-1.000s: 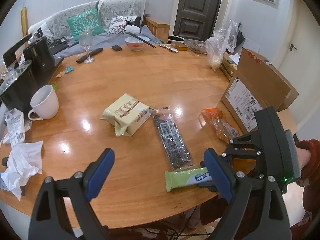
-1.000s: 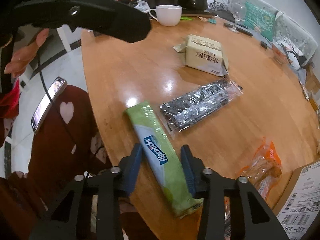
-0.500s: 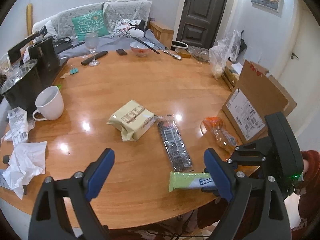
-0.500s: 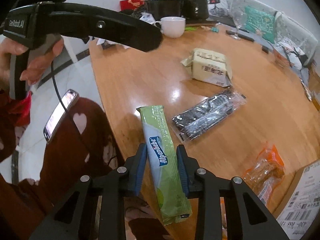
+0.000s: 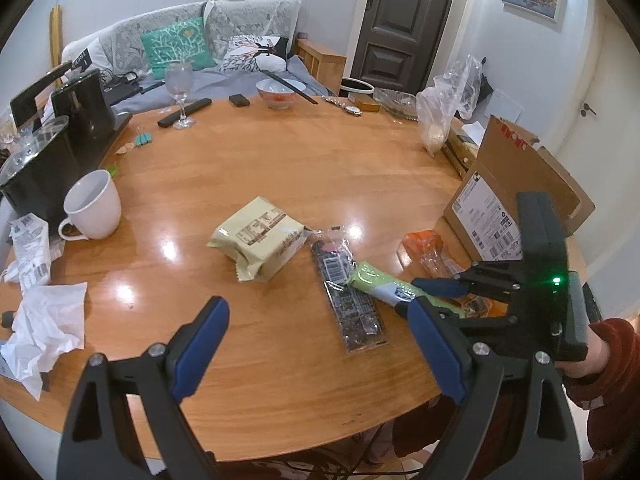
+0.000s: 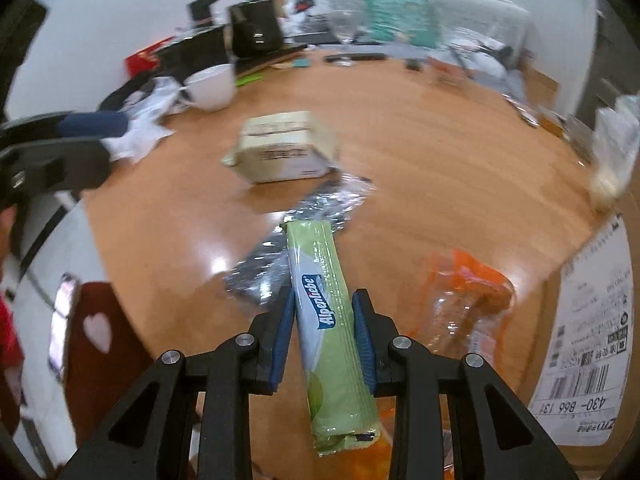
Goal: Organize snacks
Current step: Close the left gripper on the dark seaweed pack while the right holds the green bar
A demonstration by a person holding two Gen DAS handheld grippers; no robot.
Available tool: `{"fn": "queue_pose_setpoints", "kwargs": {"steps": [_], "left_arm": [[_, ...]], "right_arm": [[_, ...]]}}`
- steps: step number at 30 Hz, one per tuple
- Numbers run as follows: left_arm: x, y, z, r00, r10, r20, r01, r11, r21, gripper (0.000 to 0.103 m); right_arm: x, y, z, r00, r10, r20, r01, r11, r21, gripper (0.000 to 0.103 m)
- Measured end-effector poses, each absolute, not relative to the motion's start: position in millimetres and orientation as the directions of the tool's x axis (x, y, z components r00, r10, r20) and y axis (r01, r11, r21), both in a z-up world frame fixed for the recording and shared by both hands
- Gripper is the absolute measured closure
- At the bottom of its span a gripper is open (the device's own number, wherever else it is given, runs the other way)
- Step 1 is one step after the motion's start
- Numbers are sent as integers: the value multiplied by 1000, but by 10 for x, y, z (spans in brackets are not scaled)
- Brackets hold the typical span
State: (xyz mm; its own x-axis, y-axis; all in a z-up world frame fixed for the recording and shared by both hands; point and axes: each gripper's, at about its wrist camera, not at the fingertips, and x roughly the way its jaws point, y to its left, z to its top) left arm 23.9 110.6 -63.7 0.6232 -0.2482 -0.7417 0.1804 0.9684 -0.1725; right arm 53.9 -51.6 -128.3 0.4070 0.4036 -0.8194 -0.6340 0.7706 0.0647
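One snack in hand – the green candy pack (image 6: 334, 332), clamped by the right gripper (image 6: 324, 334).

Four snacks show on the round wooden table (image 5: 304, 168); the green pack is lifted just above the dark clear-wrapped bar (image 5: 348, 300), its long axis running straight out along the fingers, far end aimed toward the cream biscuit pack (image 6: 286, 152), near end hanging back past the pads. Those blue pads pinch its two long edges near the middle, and the jaws are pressed onto the wrapper. The left gripper (image 5: 316, 344) hovers low over the near table edge, jaws wide apart, nothing between them. My worry is the slick wrapper – held only by its edges, it could slide or swivel as the wrist swings, and the drooping end may snag the orange-ended clear bag (image 6: 466, 300) or the open cardboard box (image 5: 516, 196) rim.
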Motion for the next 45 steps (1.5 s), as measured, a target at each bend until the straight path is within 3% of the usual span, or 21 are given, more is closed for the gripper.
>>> {"fn": "queue_pose_setpoints", "kwargs": {"steps": [24,38,45], "left_arm": [[286,1085,-700,614,-247,-750,176,969,-175,14],[533,812,-1004,569,-243,-786,170,969,-177,14],[804,535,-1404,496,-230,-837,158,972,-173,33]], "right_arm": [[621,-348,-1435,386,375,-843,-663,748,29,78],[568,-668,-1114,535,394,-748,-522,850,74,80],[610,-828,-1128,589,354,-726,-457,887,61,80]]}}
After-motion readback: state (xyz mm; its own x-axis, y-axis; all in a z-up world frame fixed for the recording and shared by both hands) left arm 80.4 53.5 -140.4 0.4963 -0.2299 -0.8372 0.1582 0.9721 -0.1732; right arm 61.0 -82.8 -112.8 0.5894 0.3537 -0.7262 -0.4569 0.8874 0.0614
